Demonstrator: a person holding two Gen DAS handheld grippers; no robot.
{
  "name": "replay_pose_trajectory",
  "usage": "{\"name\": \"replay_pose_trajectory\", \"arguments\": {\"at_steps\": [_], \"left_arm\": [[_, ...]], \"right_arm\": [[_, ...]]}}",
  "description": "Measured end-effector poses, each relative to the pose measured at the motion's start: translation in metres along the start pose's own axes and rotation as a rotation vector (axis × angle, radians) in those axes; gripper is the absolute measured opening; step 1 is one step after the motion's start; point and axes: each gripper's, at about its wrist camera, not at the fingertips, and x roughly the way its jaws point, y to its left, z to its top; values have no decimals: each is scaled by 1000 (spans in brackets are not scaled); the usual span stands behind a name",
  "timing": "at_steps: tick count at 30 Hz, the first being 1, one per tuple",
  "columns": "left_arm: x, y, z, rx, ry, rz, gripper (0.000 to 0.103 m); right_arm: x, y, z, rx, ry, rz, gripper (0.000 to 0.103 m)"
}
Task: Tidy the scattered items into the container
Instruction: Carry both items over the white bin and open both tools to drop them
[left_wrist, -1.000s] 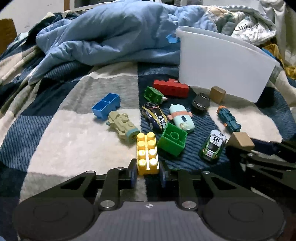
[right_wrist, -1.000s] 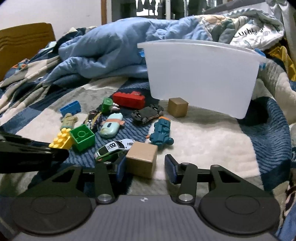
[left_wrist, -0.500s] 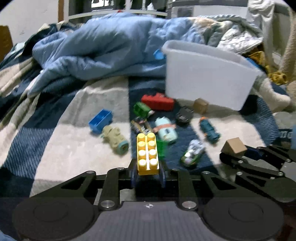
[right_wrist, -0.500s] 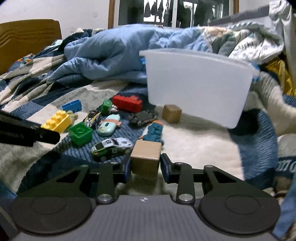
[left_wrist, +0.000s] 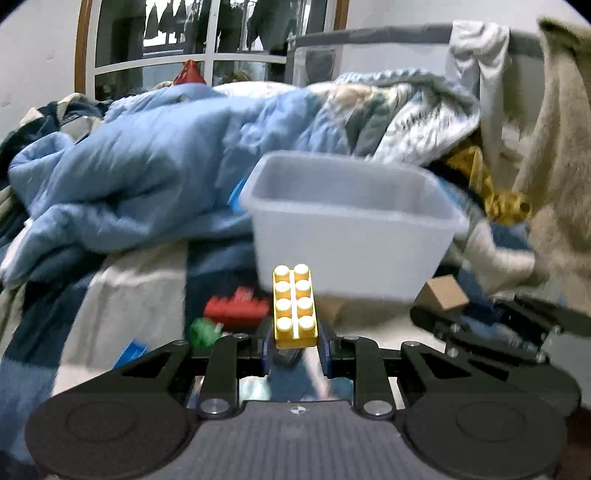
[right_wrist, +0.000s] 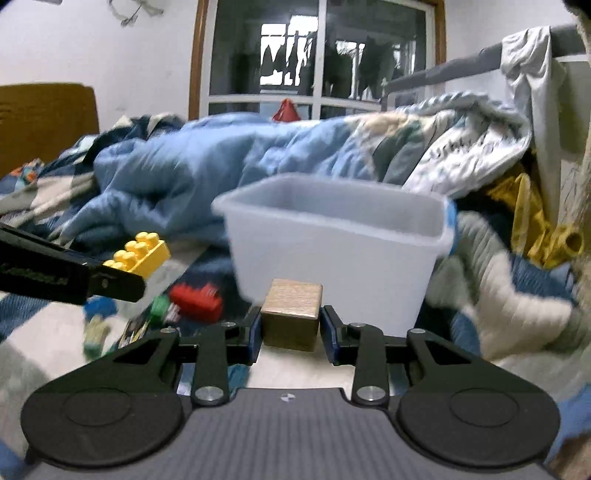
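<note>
My left gripper is shut on a yellow studded brick, lifted off the bed and facing the white plastic bin. My right gripper is shut on a wooden cube, also raised, just in front of the bin. In the right wrist view the left gripper and its yellow brick show at the left; in the left wrist view the right gripper's cube shows at the right. The bin's inside looks bare from here.
On the checked blanket below lie a red brick, a green brick, a blue block and other blurred toys. A rumpled blue duvet lies behind the bin; clothes pile at the right.
Both grippers rose off the bed toward the bin, each carrying its piece. The right gripper's jaws shut on the wooden cube. The toys on the blanket dropped low in both views.
</note>
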Motion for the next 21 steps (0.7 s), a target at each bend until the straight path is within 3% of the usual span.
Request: {"name": "replay_pose_trajectory", "arguments": {"at_steps": [13, 21], "left_arm": [[66, -30, 93, -1, -64, -23, 28], [131, -39, 114, 54, 7, 11, 27]], "right_arm": [[41, -49, 70, 1, -111, -49, 37], [93, -73, 90, 40, -45, -24, 37]]}}
